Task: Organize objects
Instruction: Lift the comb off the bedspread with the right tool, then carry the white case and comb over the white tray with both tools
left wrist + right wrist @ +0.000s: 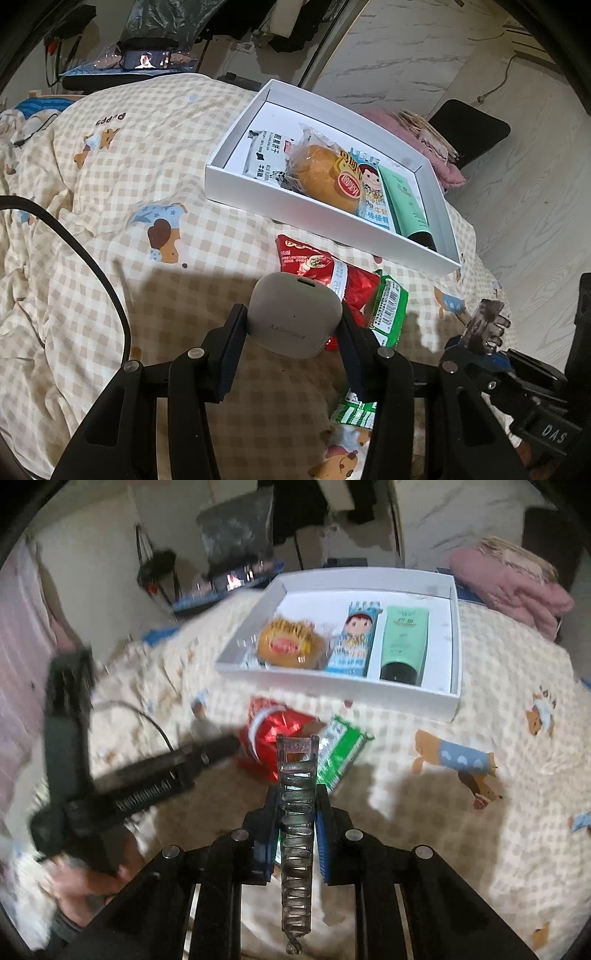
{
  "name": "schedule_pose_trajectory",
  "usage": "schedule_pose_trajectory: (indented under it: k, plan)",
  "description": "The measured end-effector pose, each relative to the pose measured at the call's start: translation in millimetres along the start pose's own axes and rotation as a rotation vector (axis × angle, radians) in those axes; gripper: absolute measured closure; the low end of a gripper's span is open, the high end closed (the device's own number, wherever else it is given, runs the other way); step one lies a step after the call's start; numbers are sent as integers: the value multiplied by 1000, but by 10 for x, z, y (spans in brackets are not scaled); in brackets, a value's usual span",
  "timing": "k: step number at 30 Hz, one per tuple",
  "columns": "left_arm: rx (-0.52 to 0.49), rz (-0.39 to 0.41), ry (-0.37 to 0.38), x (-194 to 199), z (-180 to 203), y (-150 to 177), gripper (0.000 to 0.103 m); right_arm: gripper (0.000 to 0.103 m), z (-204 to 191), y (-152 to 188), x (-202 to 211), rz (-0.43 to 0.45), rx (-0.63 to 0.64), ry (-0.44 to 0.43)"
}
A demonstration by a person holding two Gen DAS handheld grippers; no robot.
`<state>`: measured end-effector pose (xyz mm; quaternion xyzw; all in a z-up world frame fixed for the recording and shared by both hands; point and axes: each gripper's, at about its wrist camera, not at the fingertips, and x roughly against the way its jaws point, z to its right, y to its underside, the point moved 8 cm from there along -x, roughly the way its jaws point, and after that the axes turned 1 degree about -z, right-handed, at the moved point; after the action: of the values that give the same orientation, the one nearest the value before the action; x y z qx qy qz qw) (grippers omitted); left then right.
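My left gripper (293,319) is shut on a white earbud case (295,295), held above the checked bedspread. In the right wrist view my right gripper (298,794) is shut on a clear toothed hair clip (297,771), which sticks out forward past the fingers. The left wrist view shows that clip (485,317) at the lower right. Just ahead of both grippers lie a red snack packet (314,262) and a green packet (389,306). Beyond them sits an open white box (295,206) holding a wrapped bun (317,173), a biscuit packet, a cartoon candy packet and a green tube (406,199).
The box (332,686) lies near the bed's far edge, with pink cloth (517,587) and floor behind it. A black cable (92,266) crosses the bedspread on the left. A hand (85,886) shows at the lower left, blurred.
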<state>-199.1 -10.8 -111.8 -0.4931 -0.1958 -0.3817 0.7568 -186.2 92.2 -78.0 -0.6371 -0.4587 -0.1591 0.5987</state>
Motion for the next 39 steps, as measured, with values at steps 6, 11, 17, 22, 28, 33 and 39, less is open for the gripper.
schedule_pose_trajectory:
  k: [6, 11, 17, 22, 28, 33, 39]
  plan:
    - [-11, 3, 3, 17, 18, -2, 52, 84, 58, -40, -7, 18, -66, -91]
    - [-11, 1, 2, 12, 20, -3, 52, 84, 64, -31, -9, 19, -87, -131]
    - [-11, -3, 0, 6, 16, 0, 52, 84, 135, -14, -15, 21, -190, -250]
    - [-15, -6, -1, 1, 22, 14, 52, 84, 187, -67, -21, 131, -209, -277]
    - [-31, -7, -3, -3, 59, 19, 52, 84, 350, -69, -58, 162, -265, -256]
    - [-37, -9, -1, -1, 74, 22, 52, 84, 339, -52, -110, 140, -263, -254]
    - [-55, -13, -10, -11, 105, 30, 52, 84, 401, -52, -101, 136, -282, -222]
